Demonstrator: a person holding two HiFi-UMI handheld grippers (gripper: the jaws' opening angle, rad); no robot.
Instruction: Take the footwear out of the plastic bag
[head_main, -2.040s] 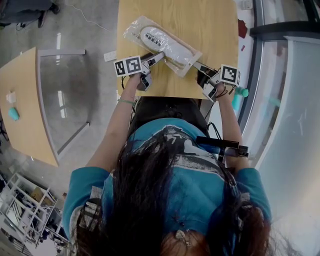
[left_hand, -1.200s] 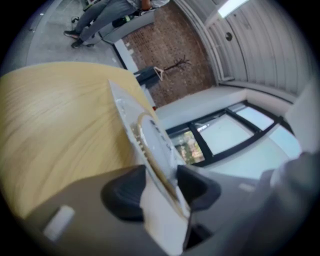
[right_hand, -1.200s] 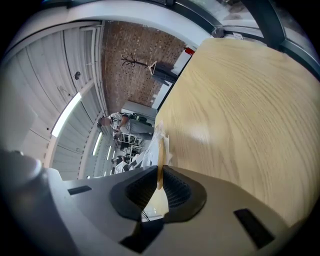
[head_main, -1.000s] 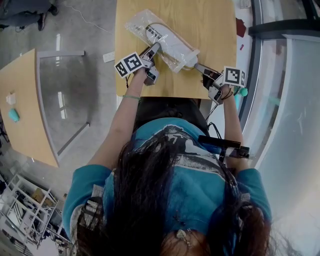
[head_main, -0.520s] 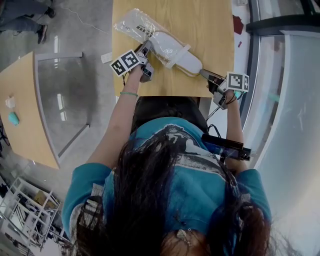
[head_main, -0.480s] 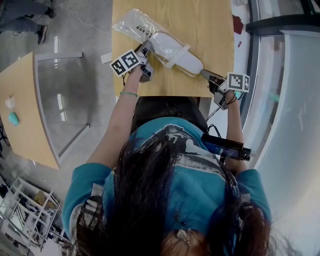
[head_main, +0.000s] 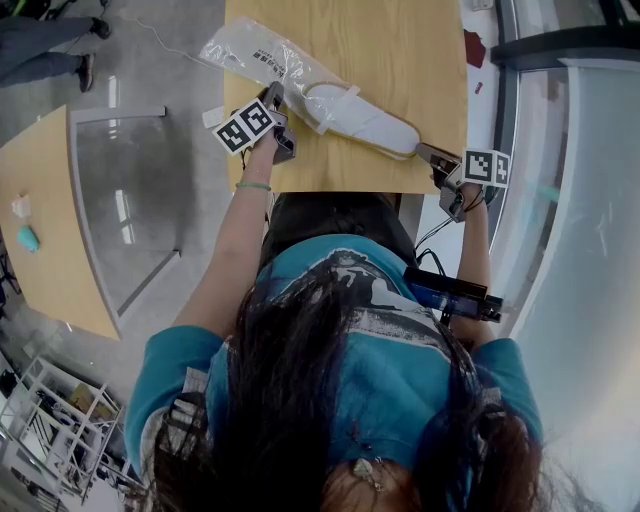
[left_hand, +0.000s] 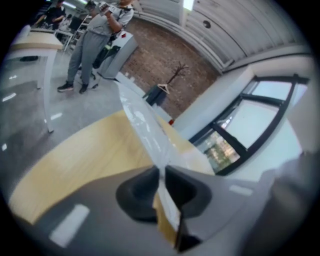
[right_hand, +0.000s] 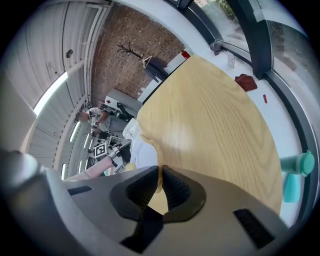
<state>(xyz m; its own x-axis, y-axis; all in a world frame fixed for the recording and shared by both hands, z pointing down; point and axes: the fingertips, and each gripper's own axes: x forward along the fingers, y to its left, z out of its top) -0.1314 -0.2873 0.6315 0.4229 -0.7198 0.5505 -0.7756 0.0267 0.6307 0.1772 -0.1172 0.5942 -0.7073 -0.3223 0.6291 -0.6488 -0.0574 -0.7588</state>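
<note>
The slipper lies lengthwise between the tools: the left tool, jaws just closing, pinches the plastic bag; the right tool apparently clamps the slipper's rim.

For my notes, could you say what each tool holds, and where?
The left tool, jaws having just closed, pinches the plastic bag by its edge; the right tool pinches the slipper by its heel edge.

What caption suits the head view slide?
The left hand-held gripper, jaws just closed on the plastic bag; right hand-held gripper shut on the slipper, mostly out.
</note>
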